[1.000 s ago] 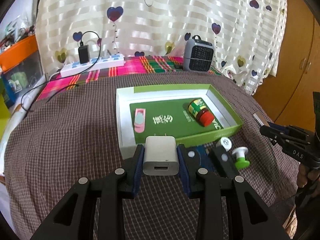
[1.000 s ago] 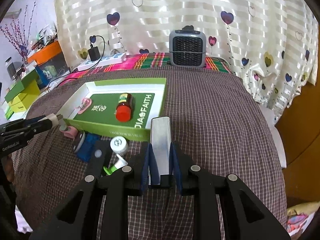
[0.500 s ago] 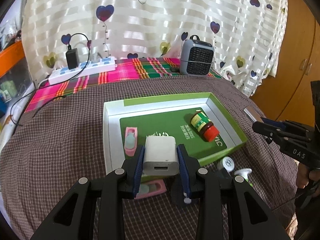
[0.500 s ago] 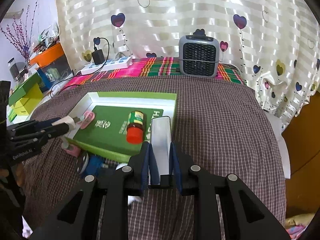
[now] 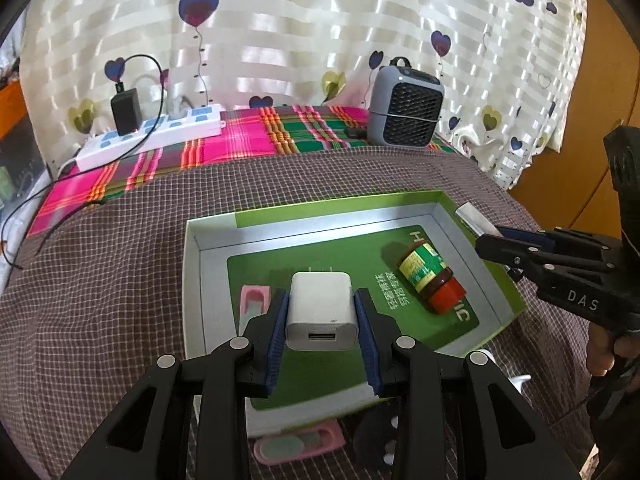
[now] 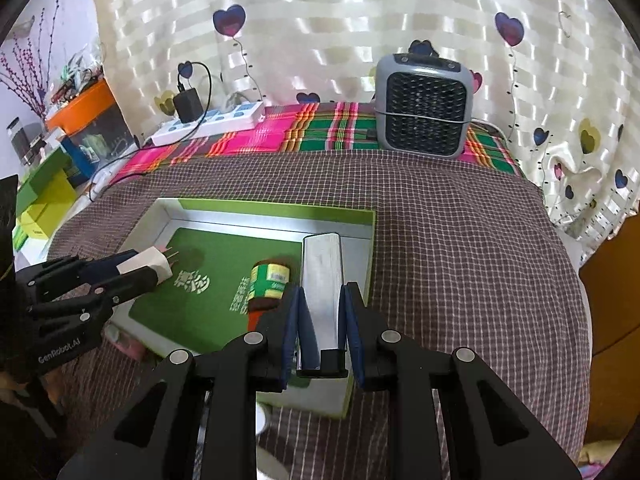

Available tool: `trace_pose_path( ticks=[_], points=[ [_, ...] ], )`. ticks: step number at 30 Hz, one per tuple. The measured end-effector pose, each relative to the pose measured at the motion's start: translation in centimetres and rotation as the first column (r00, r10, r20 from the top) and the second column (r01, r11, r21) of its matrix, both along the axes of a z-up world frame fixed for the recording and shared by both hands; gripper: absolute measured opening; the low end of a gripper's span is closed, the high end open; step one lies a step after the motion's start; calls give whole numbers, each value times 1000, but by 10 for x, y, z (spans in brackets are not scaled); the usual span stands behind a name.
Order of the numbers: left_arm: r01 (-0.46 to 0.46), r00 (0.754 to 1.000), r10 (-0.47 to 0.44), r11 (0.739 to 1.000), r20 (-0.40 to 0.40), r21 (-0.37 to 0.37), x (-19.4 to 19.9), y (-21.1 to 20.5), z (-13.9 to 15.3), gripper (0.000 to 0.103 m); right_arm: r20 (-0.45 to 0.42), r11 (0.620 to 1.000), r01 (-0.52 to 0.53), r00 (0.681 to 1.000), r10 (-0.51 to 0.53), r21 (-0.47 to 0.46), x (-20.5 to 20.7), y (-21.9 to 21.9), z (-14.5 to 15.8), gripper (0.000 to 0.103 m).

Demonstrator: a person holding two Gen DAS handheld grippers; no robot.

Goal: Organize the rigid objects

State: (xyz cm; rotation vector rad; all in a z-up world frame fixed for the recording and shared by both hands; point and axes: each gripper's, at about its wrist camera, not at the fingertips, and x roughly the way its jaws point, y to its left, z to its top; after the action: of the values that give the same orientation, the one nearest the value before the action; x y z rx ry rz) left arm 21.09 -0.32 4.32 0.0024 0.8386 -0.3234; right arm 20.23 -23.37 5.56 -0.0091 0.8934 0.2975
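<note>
Both tongs are carrying their loads over the green tray (image 5: pixel 476 216), so the placing step is in hand. The left tongs (image 5: pixel 322 316) are clamped part-way open on a white USB charger (image 5: pixel 320 310), held above the tray's near-left part with its prongs pointing far and its port facing near. The right tongs (image 6: pixel 322 320) are squeezed nearly closed on a slim silver metal case (image 6: pixel 323 292), its long axis running near to far, over the tray's right edge.

A small red-capped bottle (image 5: pixel 430 278) lies on its side in the tray between them, cap toward the near right; a pink item (image 5: pixel 253 304) lies at the left.

Next, I judge, each load needs lowering onto bare tray floor clear of the bottle, then release.
</note>
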Motion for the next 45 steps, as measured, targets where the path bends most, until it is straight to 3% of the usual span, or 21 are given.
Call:
trace_pose_path(
  ticks=[19,45],
  points=[
    [12,999,-11,999,-31,36,24,-8,-20,32,-74,1000,-25,997,23,-18,36,17,-31,24],
    [14,999,-13,999,-34,43,27,-10,-21,32,-77,998,-32,997,29,-47,47,26,-37,24]
  ],
)
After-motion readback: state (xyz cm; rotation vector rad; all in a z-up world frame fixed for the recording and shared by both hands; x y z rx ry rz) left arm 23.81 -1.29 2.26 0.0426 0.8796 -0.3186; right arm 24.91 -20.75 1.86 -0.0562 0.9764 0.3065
